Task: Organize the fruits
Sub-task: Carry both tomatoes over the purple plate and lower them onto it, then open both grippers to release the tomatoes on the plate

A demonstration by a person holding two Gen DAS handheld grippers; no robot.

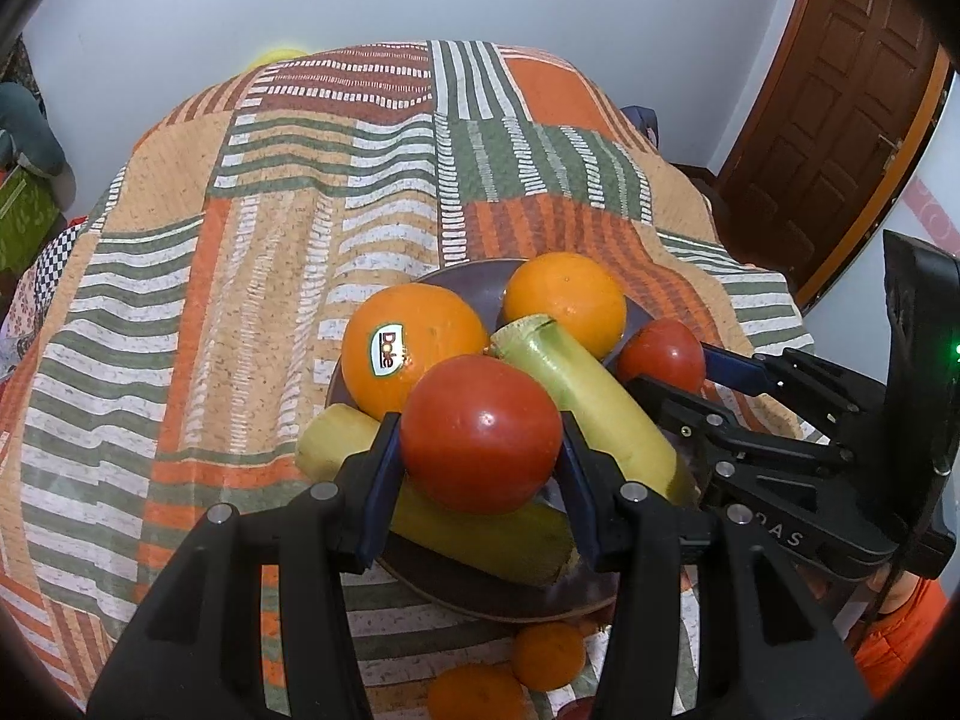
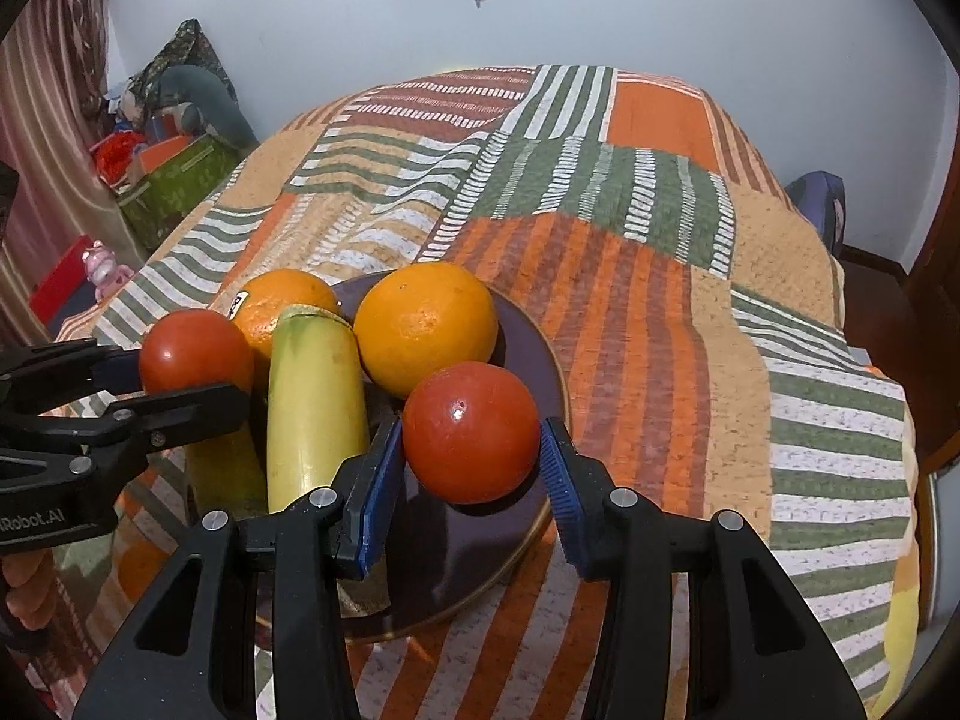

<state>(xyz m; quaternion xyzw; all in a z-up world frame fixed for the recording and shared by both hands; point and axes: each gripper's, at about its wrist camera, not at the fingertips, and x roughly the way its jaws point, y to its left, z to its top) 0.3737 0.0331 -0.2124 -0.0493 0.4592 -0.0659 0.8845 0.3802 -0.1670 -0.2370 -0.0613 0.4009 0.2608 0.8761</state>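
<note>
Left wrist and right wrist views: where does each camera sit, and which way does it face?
Left wrist: behind the left gripper, facing forward over the plate; fingers flank a tomato; the right gripper shows.
Right wrist: behind the right gripper, facing likewise; fingers flank another tomato; the left gripper shows.
Shared: plate, both tomatoes, two oranges, bananas, patchwork cloth.

Glossy smooth tomato (image 1: 480, 433); dimpled waxy orange (image 1: 414, 350) (paper sticker); woven cloth bedspread (image 1: 180, 276); glazed plate (image 2: 480, 552).
</note>
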